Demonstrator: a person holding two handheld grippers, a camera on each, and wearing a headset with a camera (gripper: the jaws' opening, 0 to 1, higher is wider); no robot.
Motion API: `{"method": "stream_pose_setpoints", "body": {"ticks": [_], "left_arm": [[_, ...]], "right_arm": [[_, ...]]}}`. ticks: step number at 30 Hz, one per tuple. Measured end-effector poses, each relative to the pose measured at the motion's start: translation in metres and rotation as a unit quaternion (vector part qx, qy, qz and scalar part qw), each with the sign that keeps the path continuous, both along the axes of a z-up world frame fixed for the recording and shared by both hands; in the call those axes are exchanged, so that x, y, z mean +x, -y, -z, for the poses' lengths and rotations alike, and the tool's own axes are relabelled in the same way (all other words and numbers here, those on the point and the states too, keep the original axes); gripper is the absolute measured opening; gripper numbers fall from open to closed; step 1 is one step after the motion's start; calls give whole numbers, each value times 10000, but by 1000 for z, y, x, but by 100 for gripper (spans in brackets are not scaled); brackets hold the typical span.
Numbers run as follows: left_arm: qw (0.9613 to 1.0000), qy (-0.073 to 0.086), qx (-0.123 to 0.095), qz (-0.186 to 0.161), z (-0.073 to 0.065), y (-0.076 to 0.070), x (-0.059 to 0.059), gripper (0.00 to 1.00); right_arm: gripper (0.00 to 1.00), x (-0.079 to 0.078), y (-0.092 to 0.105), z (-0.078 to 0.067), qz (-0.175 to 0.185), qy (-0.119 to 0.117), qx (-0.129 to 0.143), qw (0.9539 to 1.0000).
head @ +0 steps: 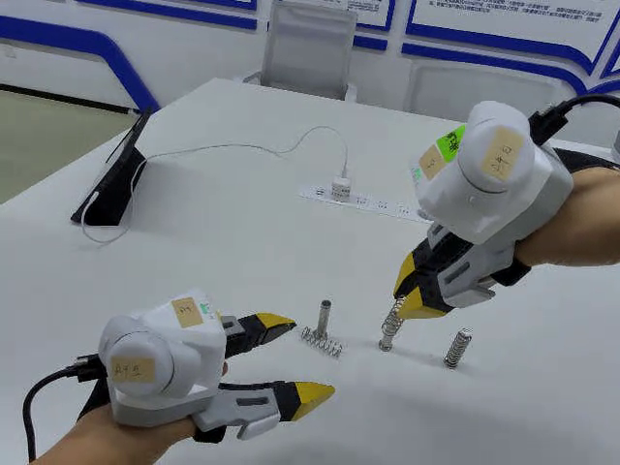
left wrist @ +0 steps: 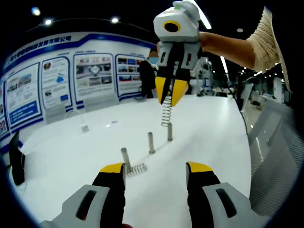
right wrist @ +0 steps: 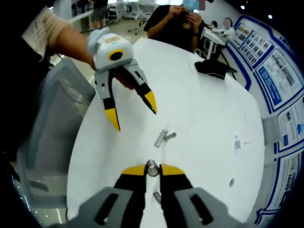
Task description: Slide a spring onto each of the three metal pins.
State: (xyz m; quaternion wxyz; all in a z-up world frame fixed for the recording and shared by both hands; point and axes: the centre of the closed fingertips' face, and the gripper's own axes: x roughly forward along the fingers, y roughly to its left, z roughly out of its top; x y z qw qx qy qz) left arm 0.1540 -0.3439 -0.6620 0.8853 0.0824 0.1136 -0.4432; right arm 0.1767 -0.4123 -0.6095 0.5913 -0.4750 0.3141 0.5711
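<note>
At the right gripper [head: 412,293] — spring [head: 392,320], top end hidden.

Office showroom: blue-framed wall posters [left wrist: 57,80], white conference table [head: 242,223].

loose spring [head: 322,341] beside leftmost pin [head: 324,318]

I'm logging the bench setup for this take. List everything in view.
metal pins: three, grey, upright on table.
springs: three, silvery; one lying loose, one on a pin, one held at the middle pin.
tablet: one, black, far left.
cable: one, white, tablet to power strip.
power strip: one, white, mid-table.
chair: one, grey, behind table.
table: one, white.
left hand-held gripper: one, white-yellow, near edge, open.
right hand-held gripper: one, white-yellow, shut on a spring.
</note>
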Motion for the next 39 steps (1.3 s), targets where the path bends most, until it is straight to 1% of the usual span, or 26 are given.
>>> {"method": "stream_pose_setpoints", "body": {"ticks": [6, 10, 11, 16, 23, 30, 39], "left_arm": [[9999, -40, 15, -93, 3, -6, 2, 57], [9999, -49, -9, -114, 2, -7, 2, 60], [9999, -58, -13, -123, 2, -7, 3, 60], [9999, -74, 6, -126, 3, -7, 2, 62], [9999, -88, 15, -123, 3, -7, 3, 62], [9999, -106, 7, -136, 4, -7, 3, 62], [9998, -133, 5, -168, 5, -9, 5, 62]], "right_arm": [[11, 18, 11, 6, 195, 74, -179, 9996], [11, 28, 13, 9, 318, 64, -202, 9993], [11, 31, 14, 11, 344, 71, -242, 9991], [11, 38, 15, 18, 451, 29, -274, 9986], [11, 40, 14, 29, 461, -75, -362, 9983], [11, 45, 15, 34, 520, -87, -401, 9978], [11, 48, 14, 42, 548, -178, -467, 9972]]}}
